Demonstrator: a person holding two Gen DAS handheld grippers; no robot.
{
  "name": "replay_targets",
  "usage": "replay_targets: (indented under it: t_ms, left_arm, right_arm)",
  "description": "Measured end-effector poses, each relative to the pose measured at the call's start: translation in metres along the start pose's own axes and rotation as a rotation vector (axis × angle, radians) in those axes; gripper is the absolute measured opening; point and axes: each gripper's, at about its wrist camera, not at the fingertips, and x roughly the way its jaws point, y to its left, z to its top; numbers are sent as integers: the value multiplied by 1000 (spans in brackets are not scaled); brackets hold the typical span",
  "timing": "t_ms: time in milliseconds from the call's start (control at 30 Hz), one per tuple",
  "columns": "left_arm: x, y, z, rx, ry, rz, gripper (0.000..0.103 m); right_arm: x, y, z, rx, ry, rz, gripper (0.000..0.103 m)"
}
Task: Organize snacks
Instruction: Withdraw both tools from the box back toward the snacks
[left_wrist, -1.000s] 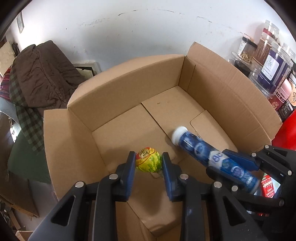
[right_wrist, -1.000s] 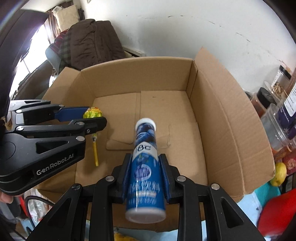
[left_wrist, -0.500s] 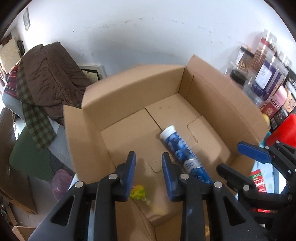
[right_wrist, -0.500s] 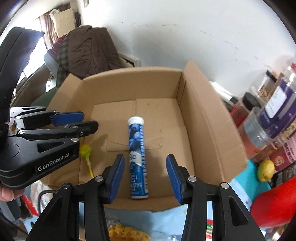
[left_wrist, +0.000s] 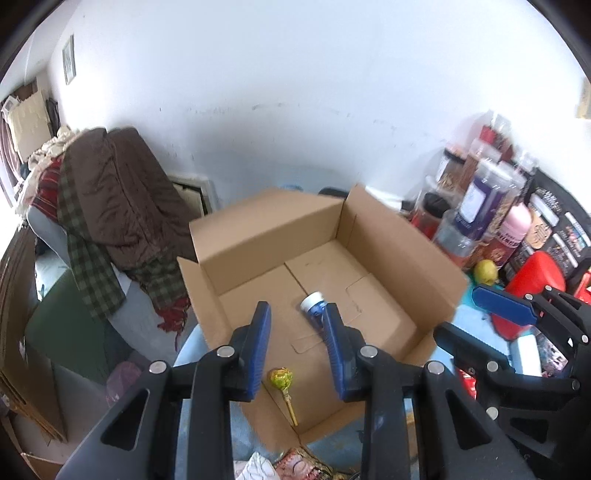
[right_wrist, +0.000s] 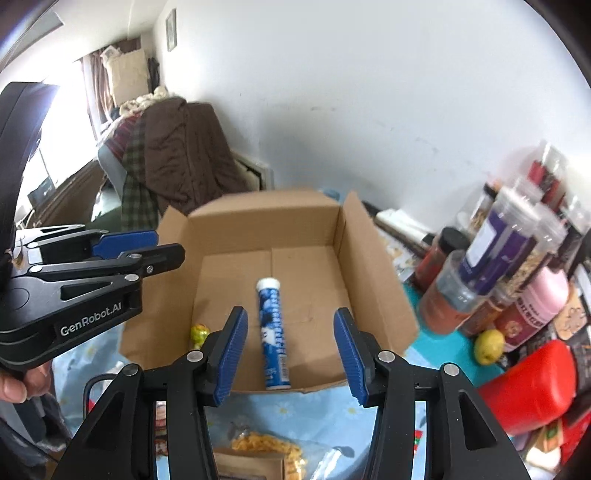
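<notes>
An open cardboard box (left_wrist: 402, 254) (right_wrist: 373, 266) stands on a blue tablecloth. A blue tube with a white cap (right_wrist: 272, 332) lies on the box floor; in the left wrist view only its cap end (left_wrist: 313, 307) shows beside my finger. A yellow-green lollipop (left_wrist: 282, 380) (right_wrist: 199, 333) lies near the box's front left corner. My left gripper (left_wrist: 297, 350) is open and empty above the front of the box. My right gripper (right_wrist: 290, 354) is open and empty, above the box's near edge. Each gripper shows in the other's view.
Jars and bottles (right_wrist: 498, 258), a red container (right_wrist: 532, 387) and a lemon (right_wrist: 488, 341) crowd the table to the right of the box. Snack packets (right_wrist: 266, 448) lie on the cloth in front. A chair draped with brown clothes (left_wrist: 110, 206) stands at the left.
Both grippers let go: the tube and the lollipop now lie in the box. Both grippers have pulled up and back from the box, with the right one open wider.
</notes>
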Motion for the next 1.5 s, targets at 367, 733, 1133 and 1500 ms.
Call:
replay_targets:
  t_ms: [367, 733, 1133, 1500]
  left_arm:
    - [-91, -12, -16, 32, -150, -39, 29]
    - [-151, -22, -59, 67, -225, -77, 30]
    - [-174, -15, -114, 44, -254, -74, 88]
    - [-153, 3, -162, 2, -225, -38, 88]
  right_arm:
    - [-93, 13, -17, 0, -173, -49, 54]
    - [-159, 30, -56, -14, -271, -60, 68]
    - [-170, 40, -109, 47, -256, -63, 75]
    - [-152, 47, -153, 105, -218, -66, 75]
